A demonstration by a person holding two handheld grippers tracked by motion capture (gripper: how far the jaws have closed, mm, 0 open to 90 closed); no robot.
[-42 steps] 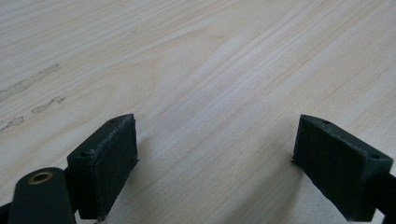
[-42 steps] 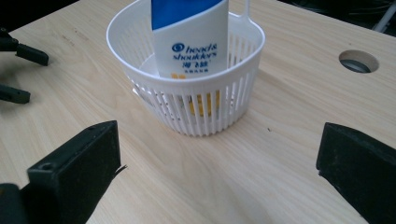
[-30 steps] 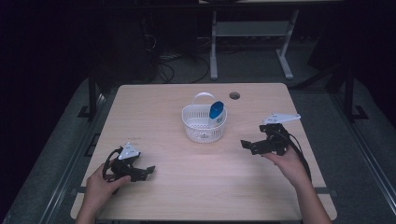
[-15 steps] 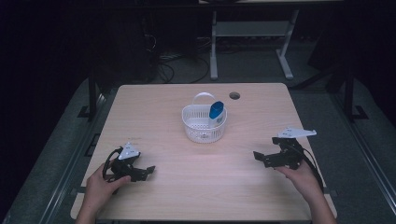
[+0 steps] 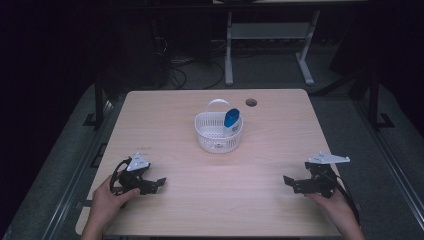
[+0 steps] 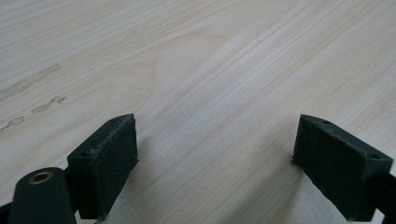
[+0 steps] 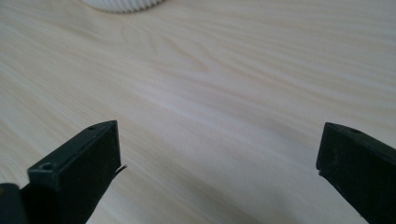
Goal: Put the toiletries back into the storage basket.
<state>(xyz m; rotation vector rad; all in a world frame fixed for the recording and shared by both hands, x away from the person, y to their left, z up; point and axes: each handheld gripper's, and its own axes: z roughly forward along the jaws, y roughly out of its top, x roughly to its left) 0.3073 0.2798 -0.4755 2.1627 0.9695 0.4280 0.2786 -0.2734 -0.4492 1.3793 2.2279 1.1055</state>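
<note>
Both hands rest low on the table (image 5: 165, 115) — the left gripper (image 5: 159, 182) at lower left of the high view, the right gripper (image 5: 289, 182) at lower right, jaws spread wide and empty, pointing inward. The white basket (image 5: 218, 141) (a blue object (image 5: 231, 118) leaning inside) sits at centre, well apart from both.

A basket (image 5: 218, 133) stood on the worktop (image 5: 260, 200) just above the centre of the high view, with a bottle (image 5: 231, 119) leaning in its right side. A hole (image 5: 251, 102) lay in the worktop to the basket's upper right. The left hand-held gripper (image 5: 159, 183) sat at lower left, the right hand-held gripper (image 5: 288, 182) at lower right, both well apart from the basket.
</note>
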